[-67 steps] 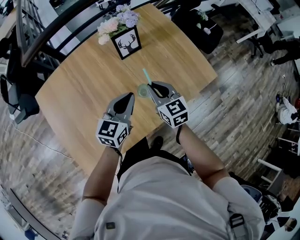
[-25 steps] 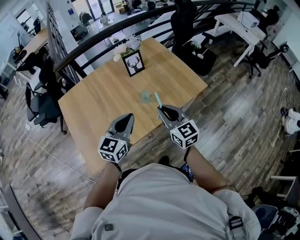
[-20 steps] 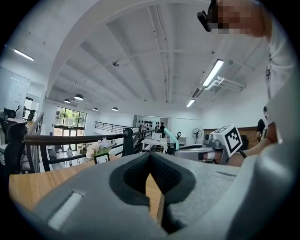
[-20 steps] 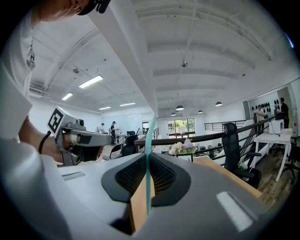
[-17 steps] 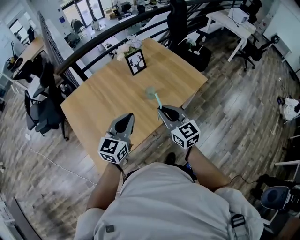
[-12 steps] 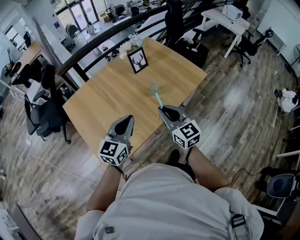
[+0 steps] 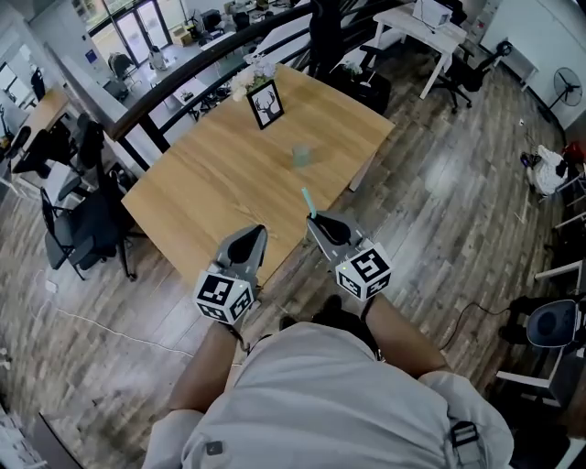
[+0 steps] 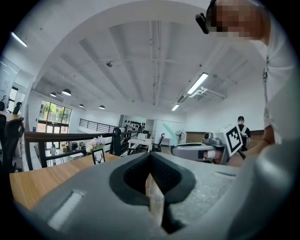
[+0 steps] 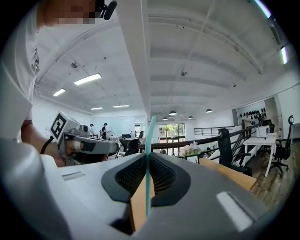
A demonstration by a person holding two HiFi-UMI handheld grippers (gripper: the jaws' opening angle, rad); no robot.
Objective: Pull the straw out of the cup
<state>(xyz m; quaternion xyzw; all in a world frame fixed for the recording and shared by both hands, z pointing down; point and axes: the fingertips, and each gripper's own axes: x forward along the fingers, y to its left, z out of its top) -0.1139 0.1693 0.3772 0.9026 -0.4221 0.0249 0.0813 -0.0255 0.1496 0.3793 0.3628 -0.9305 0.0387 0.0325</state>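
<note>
The clear cup point(image 7: 301, 156) stands alone on the wooden table point(image 7: 211, 183), well beyond both grippers. My right gripper point(image 7: 318, 222) is shut on the teal straw point(image 7: 308, 201), which sticks up from its jaws, clear of the cup. In the right gripper view the straw point(image 9: 149, 159) stands upright between the pads. My left gripper point(image 7: 254, 234) is beside it at the table's near edge, shut with nothing in it; its pads point(image 8: 152, 187) meet. The left gripper view also shows the right gripper point(image 8: 197, 151) with the straw point(image 8: 168, 132).
A framed deer picture point(image 7: 265, 103) and flowers point(image 7: 252, 78) stand at the table's far edge, with a black railing point(image 7: 165, 101) behind. Office chairs point(image 7: 82, 220) stand to the left, a white desk point(image 7: 426, 18) at the top right. Wood floor point(image 7: 430, 201) surrounds the table.
Both grippers have drawn back from the table, the right one carrying the straw away from the cup. The cup stays on the table, farther off in view.
</note>
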